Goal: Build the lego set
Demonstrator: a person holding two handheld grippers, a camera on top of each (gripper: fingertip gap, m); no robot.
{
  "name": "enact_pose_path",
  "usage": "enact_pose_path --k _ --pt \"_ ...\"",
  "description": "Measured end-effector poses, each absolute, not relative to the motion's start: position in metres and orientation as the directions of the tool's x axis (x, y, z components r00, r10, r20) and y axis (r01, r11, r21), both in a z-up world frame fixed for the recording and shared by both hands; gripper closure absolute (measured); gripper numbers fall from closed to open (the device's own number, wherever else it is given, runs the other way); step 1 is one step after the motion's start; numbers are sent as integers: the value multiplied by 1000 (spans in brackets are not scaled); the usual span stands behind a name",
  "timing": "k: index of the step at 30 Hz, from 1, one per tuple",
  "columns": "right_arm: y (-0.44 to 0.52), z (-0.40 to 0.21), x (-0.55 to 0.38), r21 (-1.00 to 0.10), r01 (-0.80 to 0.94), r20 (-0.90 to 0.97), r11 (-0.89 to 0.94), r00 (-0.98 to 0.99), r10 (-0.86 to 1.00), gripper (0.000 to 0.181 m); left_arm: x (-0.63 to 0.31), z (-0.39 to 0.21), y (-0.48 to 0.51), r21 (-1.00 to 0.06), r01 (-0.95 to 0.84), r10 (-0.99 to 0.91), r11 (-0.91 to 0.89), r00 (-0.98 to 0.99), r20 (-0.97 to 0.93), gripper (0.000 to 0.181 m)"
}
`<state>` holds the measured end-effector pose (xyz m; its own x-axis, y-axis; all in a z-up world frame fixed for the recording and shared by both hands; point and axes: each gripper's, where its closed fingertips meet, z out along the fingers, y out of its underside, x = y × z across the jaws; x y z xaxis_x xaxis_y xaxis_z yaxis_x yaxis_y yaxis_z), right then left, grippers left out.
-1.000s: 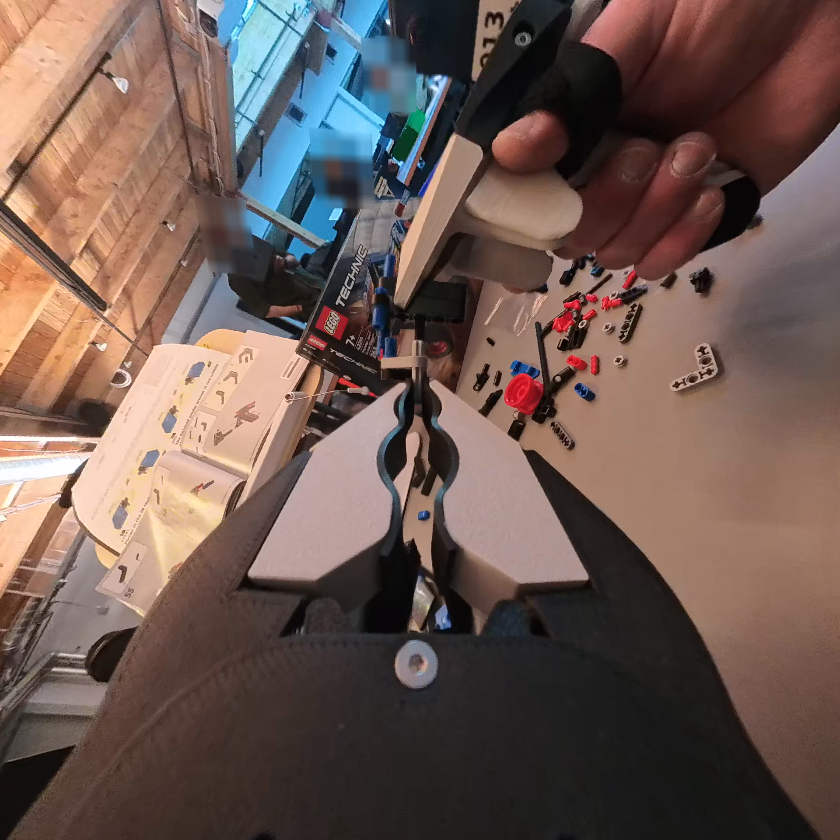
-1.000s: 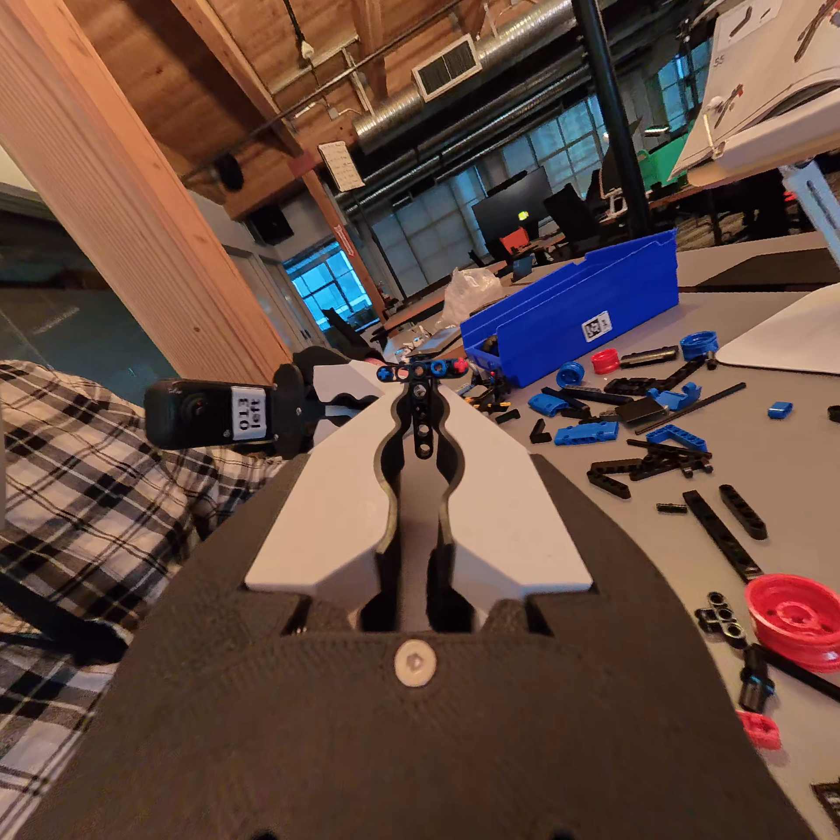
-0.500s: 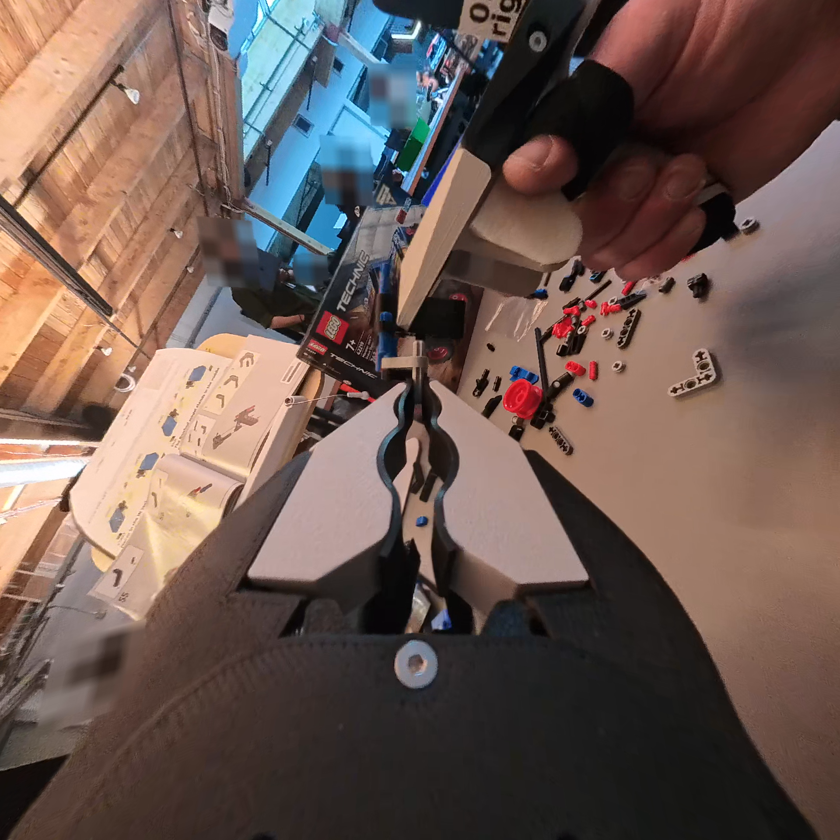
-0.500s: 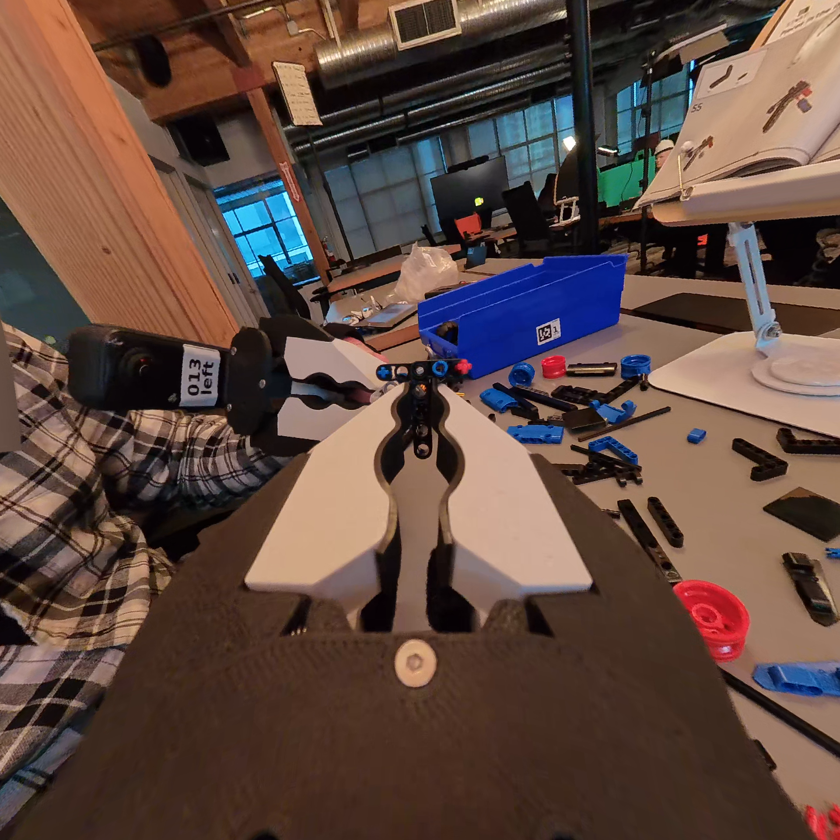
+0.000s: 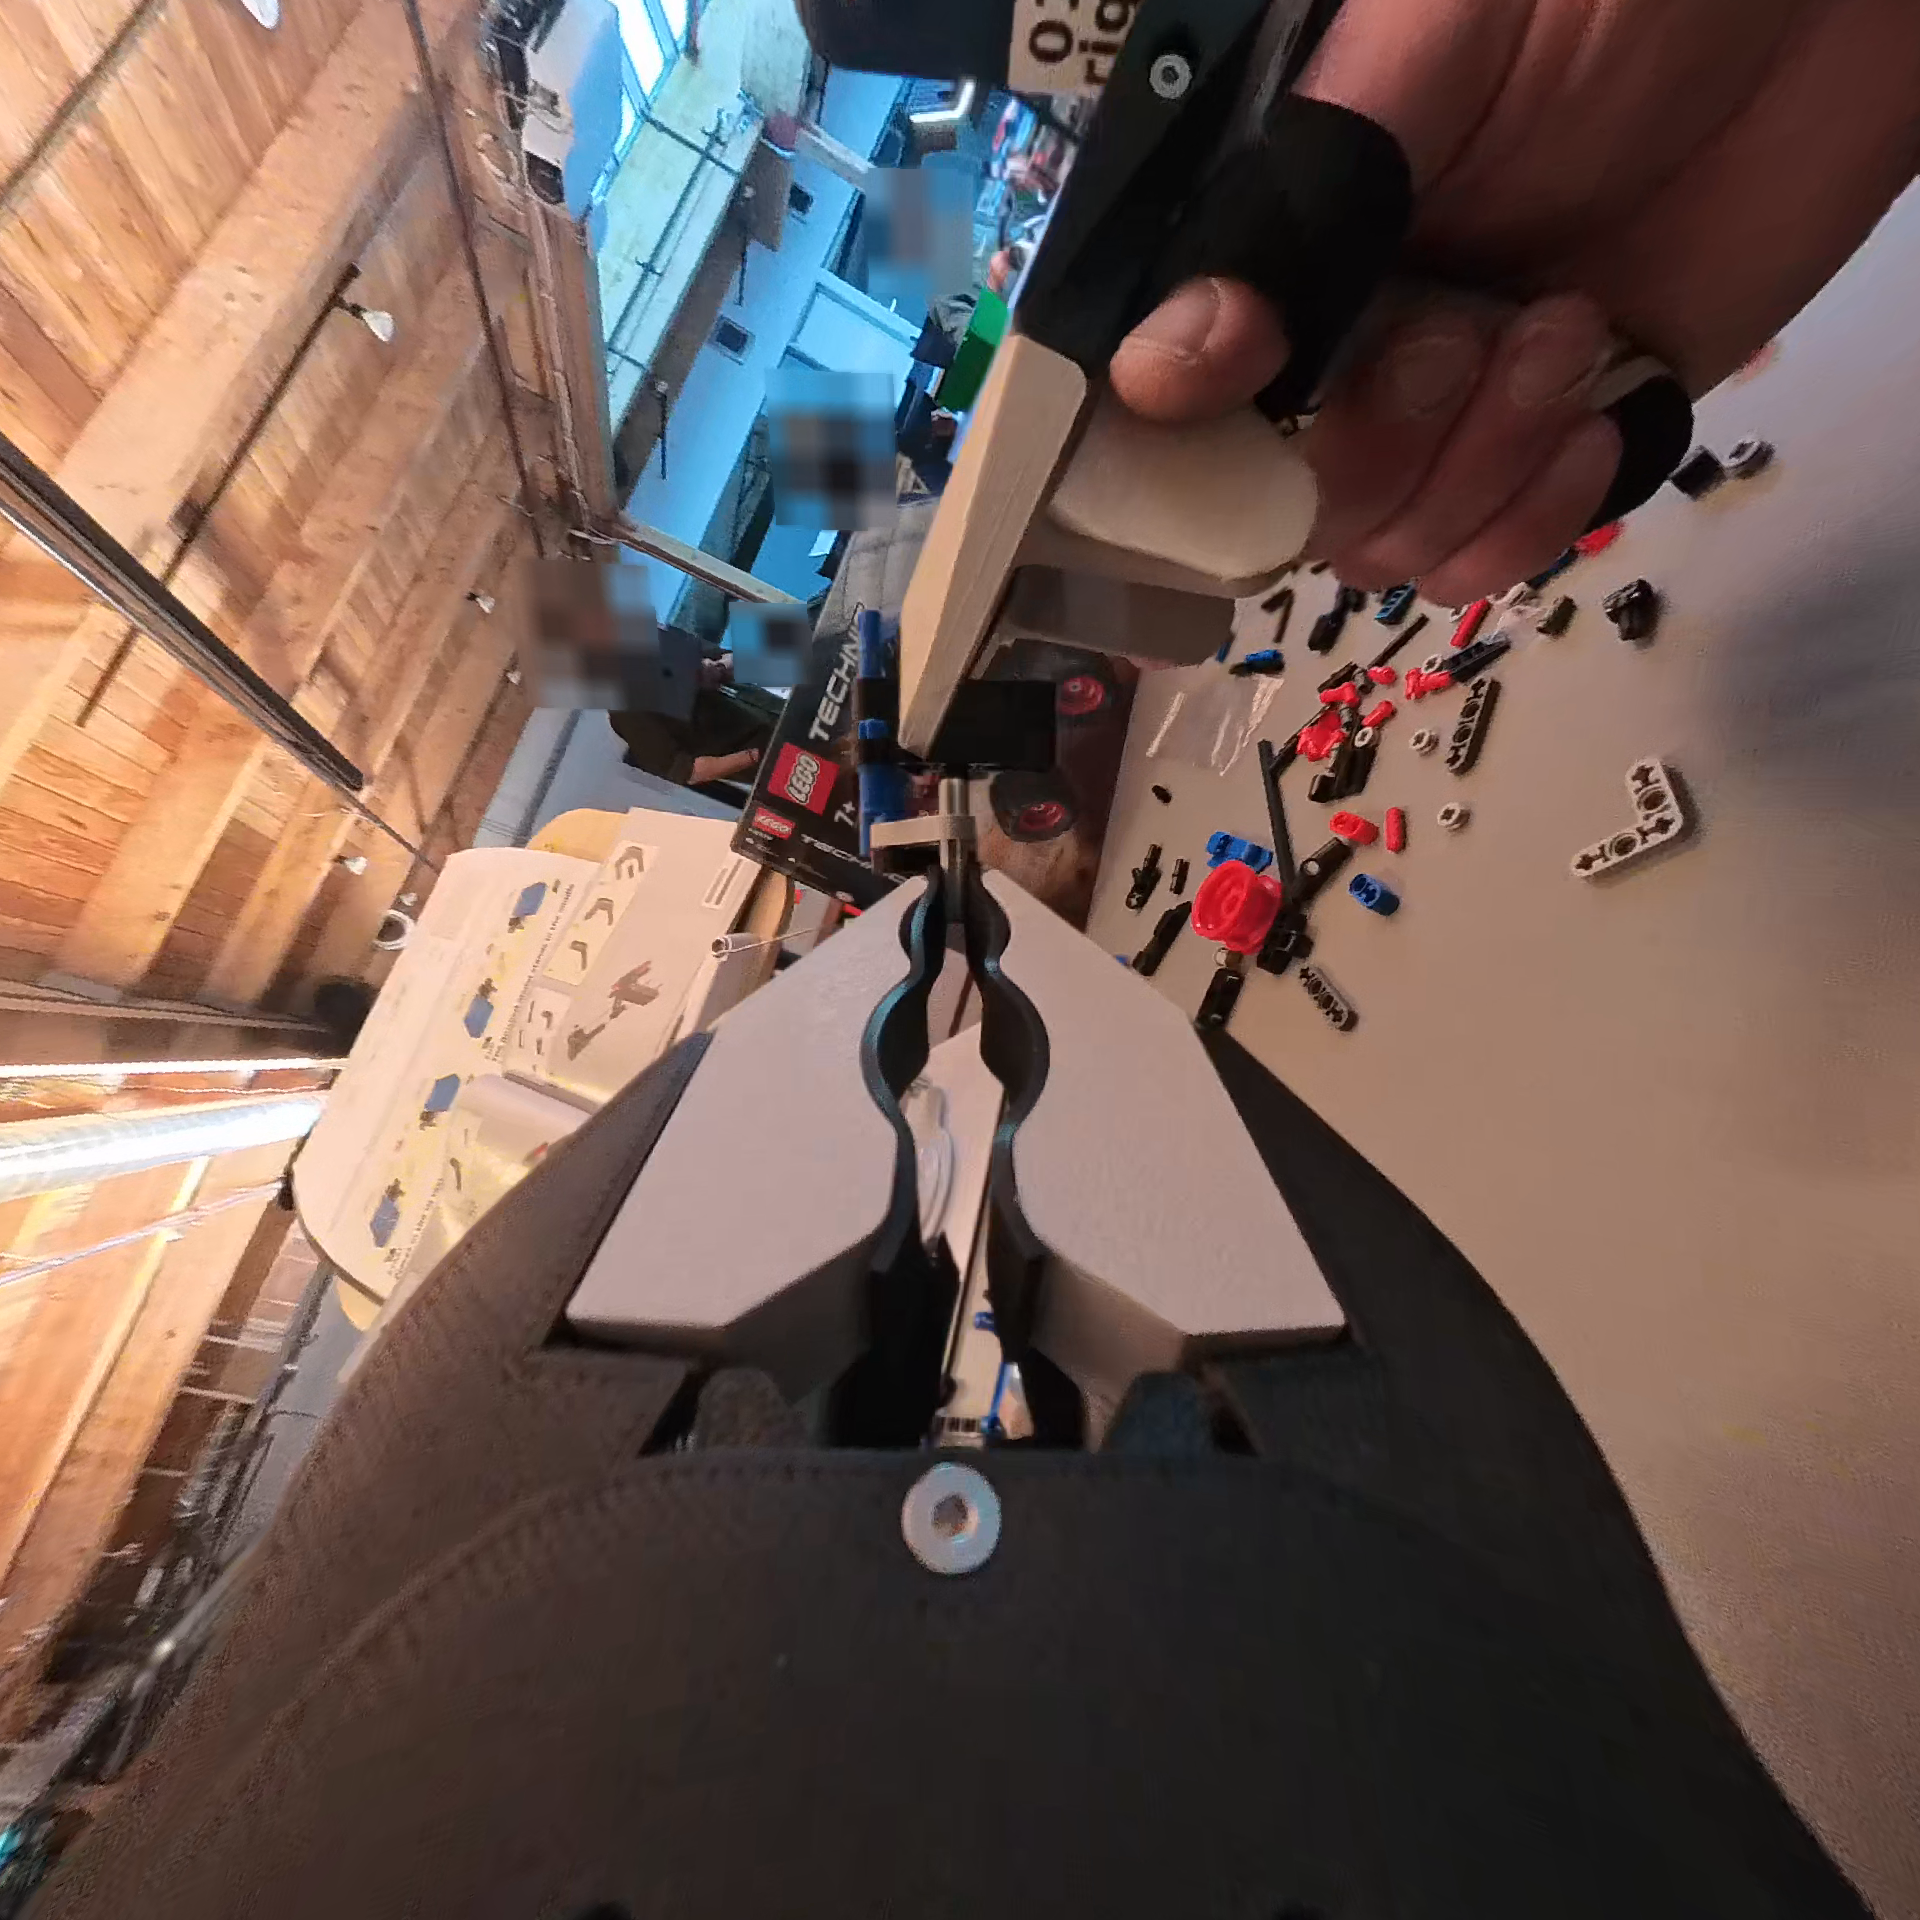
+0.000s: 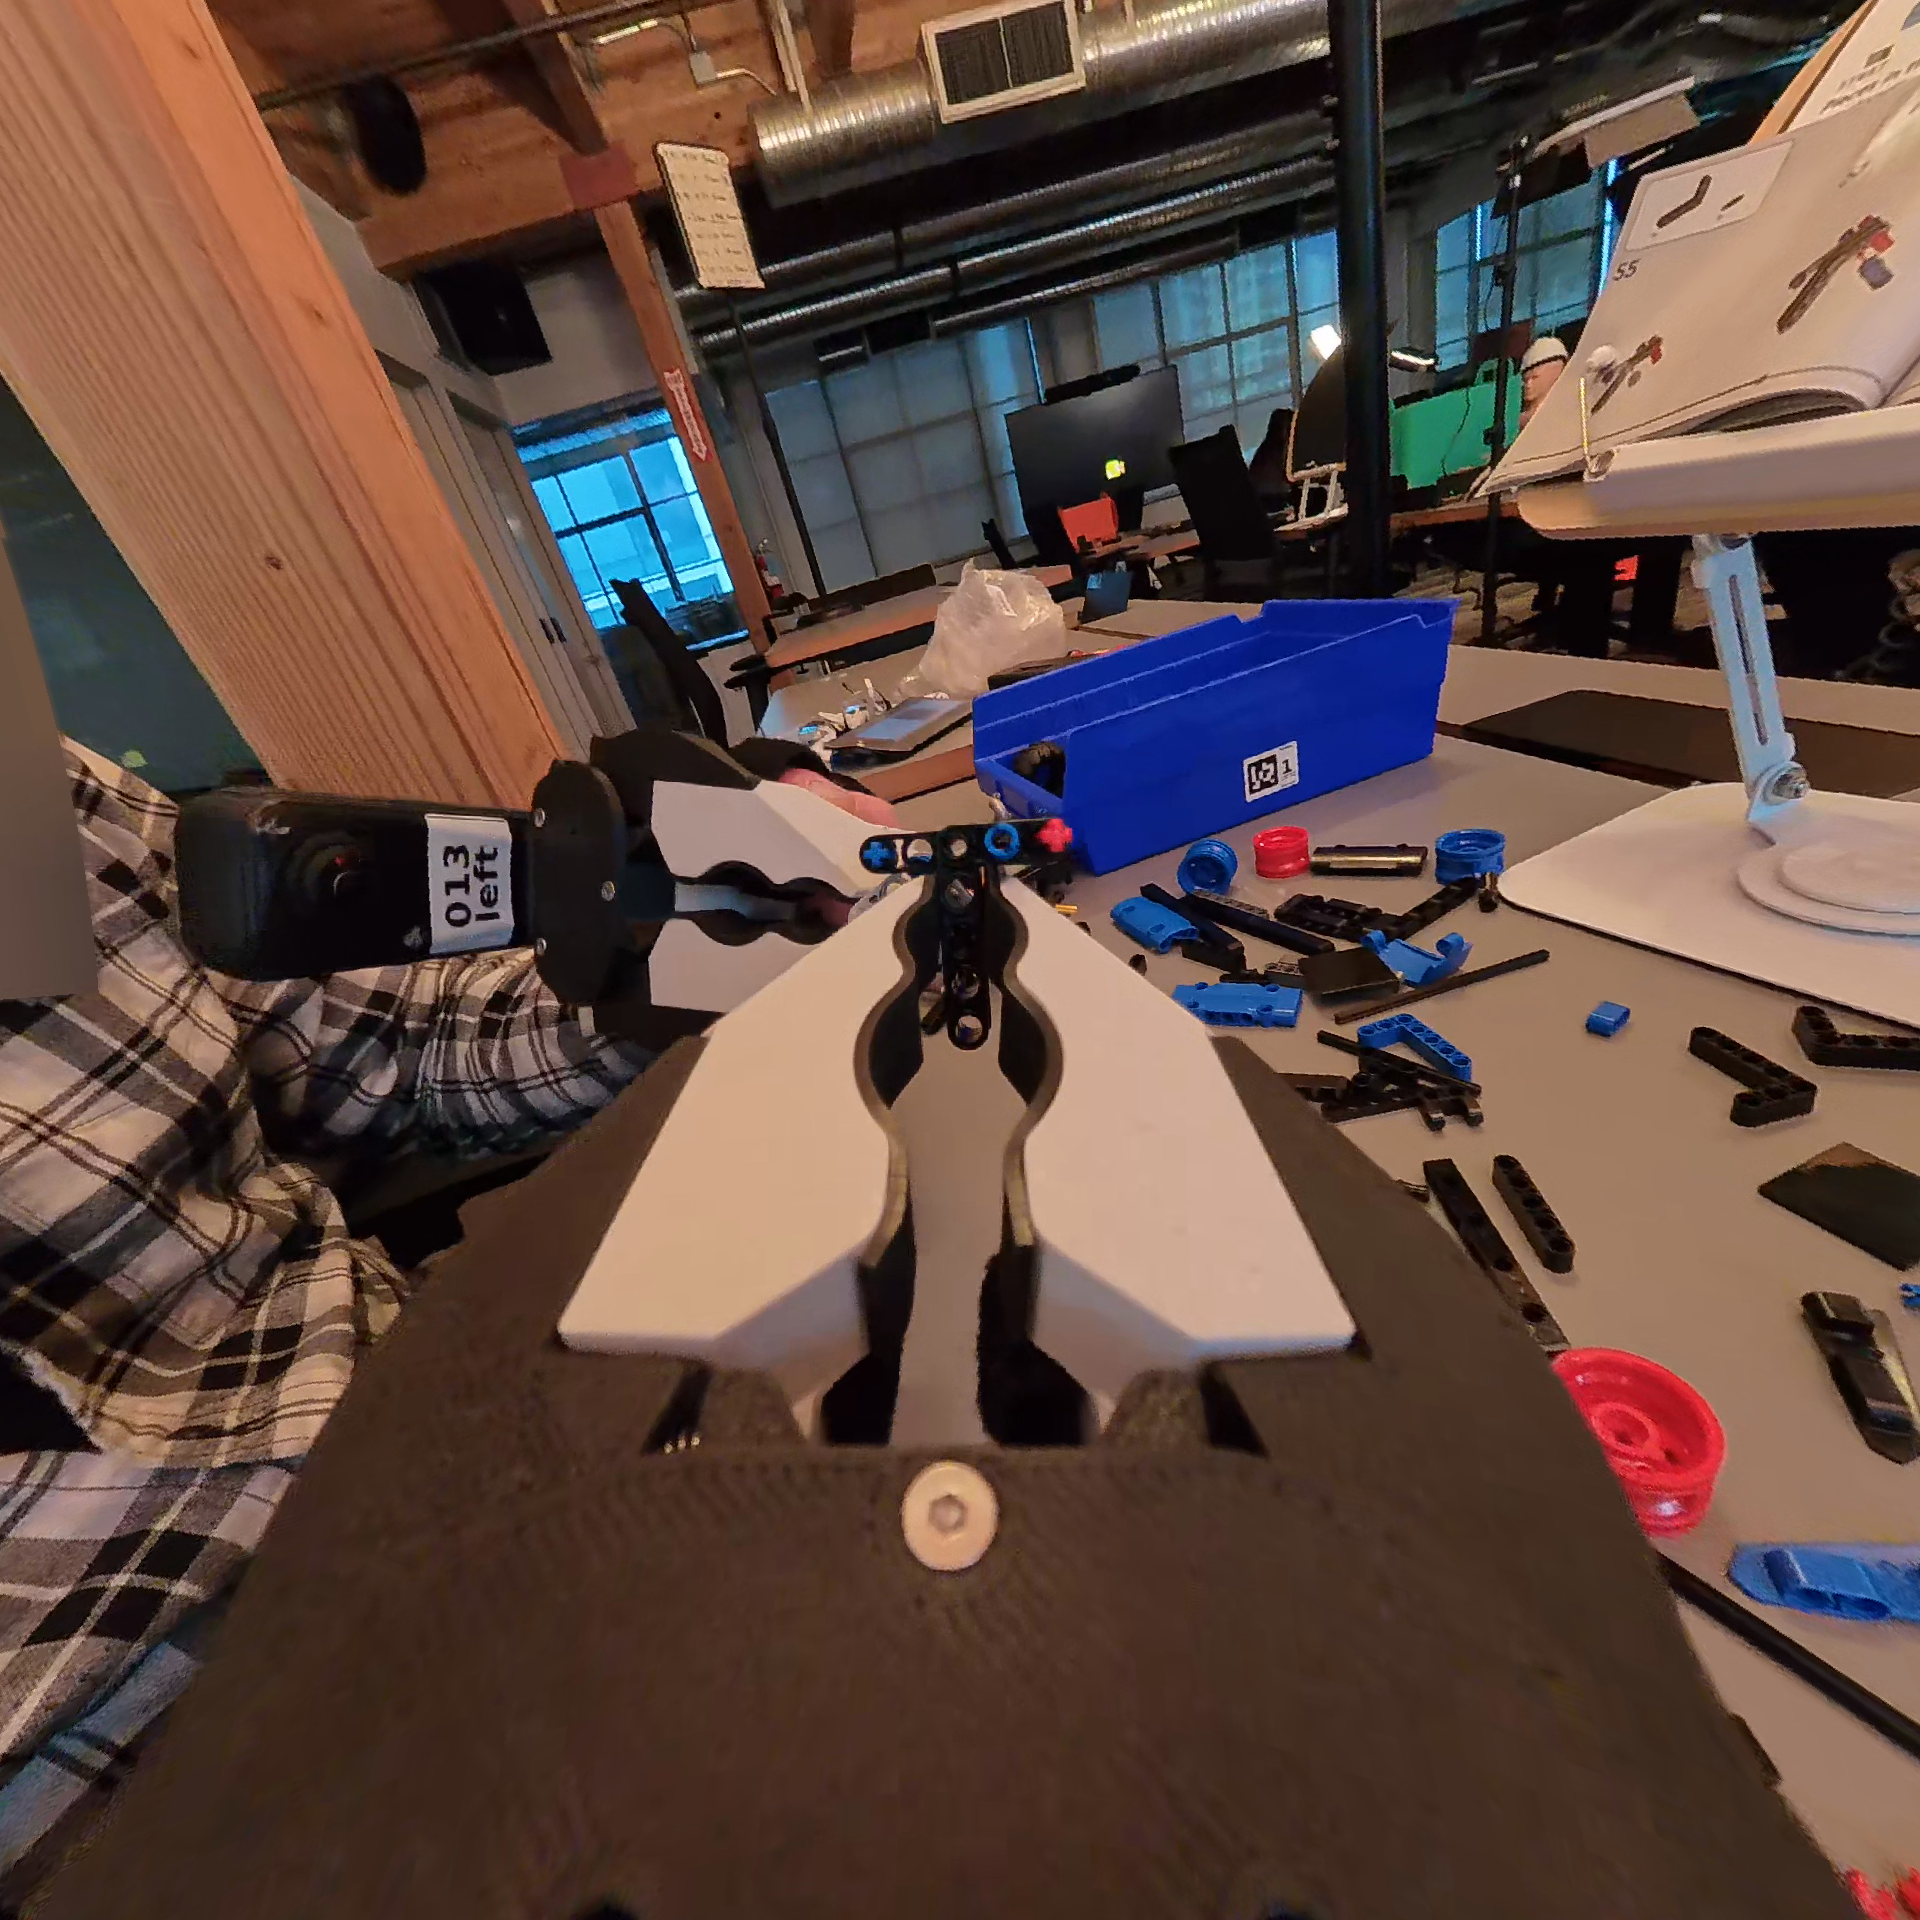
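Right gripper (image 6: 961, 894): tips pinched on a small T-shaped black beam assembly (image 6: 961, 868), held up off the table (image 6: 1662, 1174), crossbar on top carrying blue pins and one red end. Left gripper (image 5: 951, 883): tips pressed together on a grey pin piece (image 5: 948, 831) (its far end meets the black part under the right gripper's fingertip). In the right wrist view the left gripper (image 6: 831, 899) comes in from the left, tips just beside the assembly.

Counts, near to far in the right wrist view: 1 red wheel hub (image 6: 1647, 1439) at right, 2 straight black beams (image 6: 1512, 1216) side by side, 2 black L-beams (image 6: 1756, 1075), 1 blue bin (image 6: 1216, 717), 1 instruction booklet (image 6: 1756, 291) on a white stand (image 6: 1745, 665). Small loose parts too many to count.

Room: bare table between the near beams and the stand base; clutter packs in front of the bin. Lego box (image 5: 821, 769) stands behind the grippers in the left wrist view.
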<state>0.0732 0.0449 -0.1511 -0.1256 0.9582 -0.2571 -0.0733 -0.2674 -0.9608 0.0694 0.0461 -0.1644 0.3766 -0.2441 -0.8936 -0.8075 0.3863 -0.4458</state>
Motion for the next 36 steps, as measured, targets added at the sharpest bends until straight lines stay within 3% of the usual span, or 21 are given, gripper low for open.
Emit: enact_pose_path --k 3,15,20,30,36 --pt "44 -153 73 -973 -51 -217 -223 -109 970 175 69 -167 46 -499 -774 -300 391 405 -864 181" --pt "43 -159 71 -997 15 -72 -71 -41 997 176 67 -176 45 -497 -772 -364 397 365 -857 180" --pt "47 -157 71 -1000 6 -13 -13 18 1000 176 73 -188 44 -553 -746 -460 372 370 -808 159" --pt "51 -161 69 -991 61 121 115 102 987 176 78 -196 42 -809 -543 -710 223 478 -517 145" --pt "50 -163 65 -982 90 175 164 121 977 176 72 -191 48 -907 -411 -759 96 559 -334 169"
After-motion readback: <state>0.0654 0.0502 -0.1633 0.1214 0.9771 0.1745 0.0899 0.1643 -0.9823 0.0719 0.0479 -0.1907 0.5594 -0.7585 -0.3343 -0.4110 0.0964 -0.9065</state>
